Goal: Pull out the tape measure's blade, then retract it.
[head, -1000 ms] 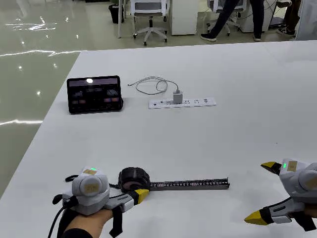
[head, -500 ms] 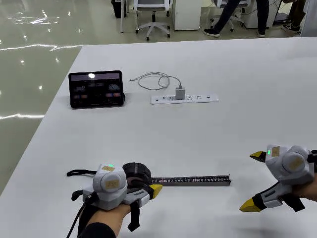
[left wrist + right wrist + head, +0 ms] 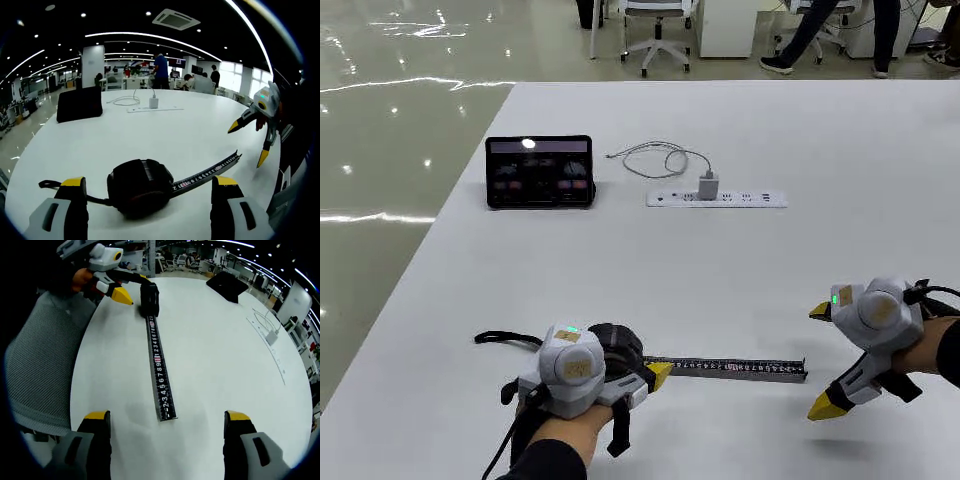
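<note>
A black tape measure case (image 3: 618,346) lies near the table's front edge, its blade (image 3: 735,368) pulled out flat to the right. My left gripper (image 3: 636,356) is open and straddles the case (image 3: 140,186), which sits between the yellow fingertips (image 3: 74,182) without clear contact. My right gripper (image 3: 822,360) is open just right of the blade's end. In the right gripper view the blade (image 3: 159,371) runs away from me to the case (image 3: 150,295), and its hooked end lies between my right gripper's (image 3: 166,416) tips.
A dark tablet (image 3: 540,172) stands at the back left. A white power strip (image 3: 740,199) with a charger and a looped cable (image 3: 658,158) lies behind the middle. The case's black strap (image 3: 505,338) trails left. The table's left edge (image 3: 450,210) drops to the floor.
My left gripper has moved forward and now straddles the case instead of lying beside it. My right gripper has drawn closer to the blade's end. The blade's length looks unchanged.
</note>
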The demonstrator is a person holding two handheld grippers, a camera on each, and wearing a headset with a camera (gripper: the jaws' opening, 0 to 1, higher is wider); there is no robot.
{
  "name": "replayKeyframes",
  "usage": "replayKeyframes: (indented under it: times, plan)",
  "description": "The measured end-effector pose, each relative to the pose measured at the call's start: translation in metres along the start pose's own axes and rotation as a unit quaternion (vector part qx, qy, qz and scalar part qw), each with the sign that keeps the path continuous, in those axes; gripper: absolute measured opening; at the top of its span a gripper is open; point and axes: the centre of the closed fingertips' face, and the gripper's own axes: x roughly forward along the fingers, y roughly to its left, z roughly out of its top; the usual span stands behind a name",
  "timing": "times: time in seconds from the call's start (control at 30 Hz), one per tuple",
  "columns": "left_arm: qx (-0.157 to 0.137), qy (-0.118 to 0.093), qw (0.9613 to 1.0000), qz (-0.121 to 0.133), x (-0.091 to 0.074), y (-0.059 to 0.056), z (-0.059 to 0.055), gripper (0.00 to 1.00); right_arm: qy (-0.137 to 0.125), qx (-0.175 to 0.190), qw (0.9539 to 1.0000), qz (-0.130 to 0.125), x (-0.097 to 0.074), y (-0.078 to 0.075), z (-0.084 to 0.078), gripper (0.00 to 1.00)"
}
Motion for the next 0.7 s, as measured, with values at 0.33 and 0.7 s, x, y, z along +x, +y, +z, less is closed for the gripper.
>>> replayKeyframes:
  times: [0.33, 0.7]
  plan:
    - [-0.001, -0.013, 0.9999, 0.007, 0.003, 0.005, 0.001, 1.0, 0.013, -0.02, 0.9995, 0.019, 0.012, -0.011, 0.001, 0.78]
    - [0.003, -0.008, 0.9999, 0.006, 0.006, 0.002, -0.003, 1.0, 0.042, -0.042, 0.9974, 0.039, 0.021, 0.0, -0.015, 0.52]
